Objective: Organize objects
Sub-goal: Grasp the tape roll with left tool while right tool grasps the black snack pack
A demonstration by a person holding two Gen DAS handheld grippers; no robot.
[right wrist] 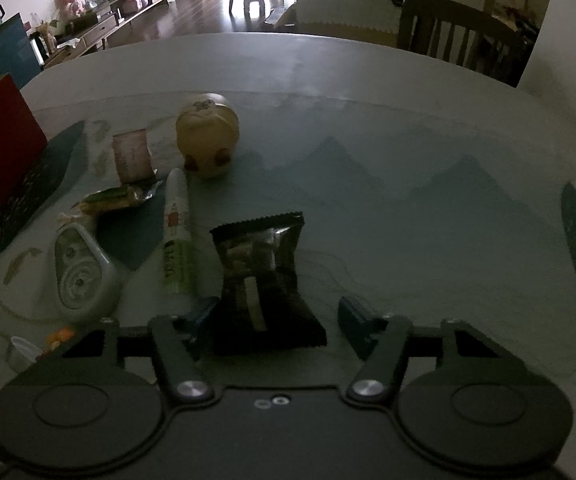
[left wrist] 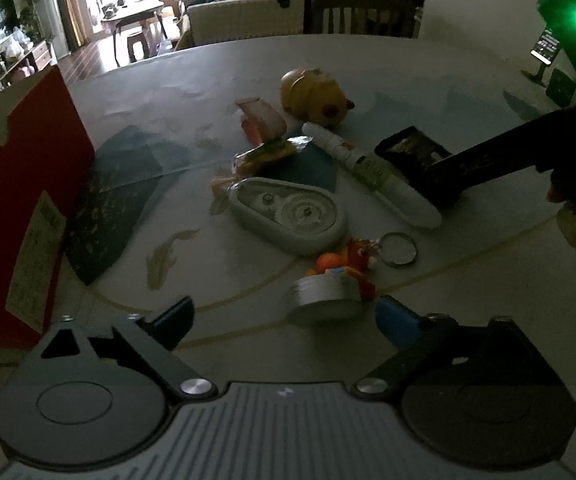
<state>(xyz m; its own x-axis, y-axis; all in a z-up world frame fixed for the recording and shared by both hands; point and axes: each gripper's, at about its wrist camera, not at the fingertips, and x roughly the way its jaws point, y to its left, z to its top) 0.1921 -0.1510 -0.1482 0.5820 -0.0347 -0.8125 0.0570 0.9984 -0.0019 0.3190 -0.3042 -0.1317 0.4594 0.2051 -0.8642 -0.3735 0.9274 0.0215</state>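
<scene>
My right gripper (right wrist: 271, 316) spreads around the crinkled black foil snack packet (right wrist: 265, 268), twelve o'clock, unpinched; next I must close; my left gripper (left wrist: 283, 316), spread, nears the silver round tin (left wrist: 326, 296).

I see a pale tabletop (left wrist: 468, 240) with a printed mountain-and-fish pattern. On it lie a yellow plush toy (left wrist: 314, 96), a pink packet (left wrist: 261, 118), a crinkled snack wrapper (left wrist: 265, 152), a white tube (left wrist: 372, 172) lying flat, a grey correction-tape dispenser (left wrist: 288, 212), a small round tin (left wrist: 326, 294) beside a colourful keychain (left wrist: 362, 258), and a black snack packet (right wrist: 263, 268). A red box (left wrist: 23, 208) stands at the left edge.
</scene>
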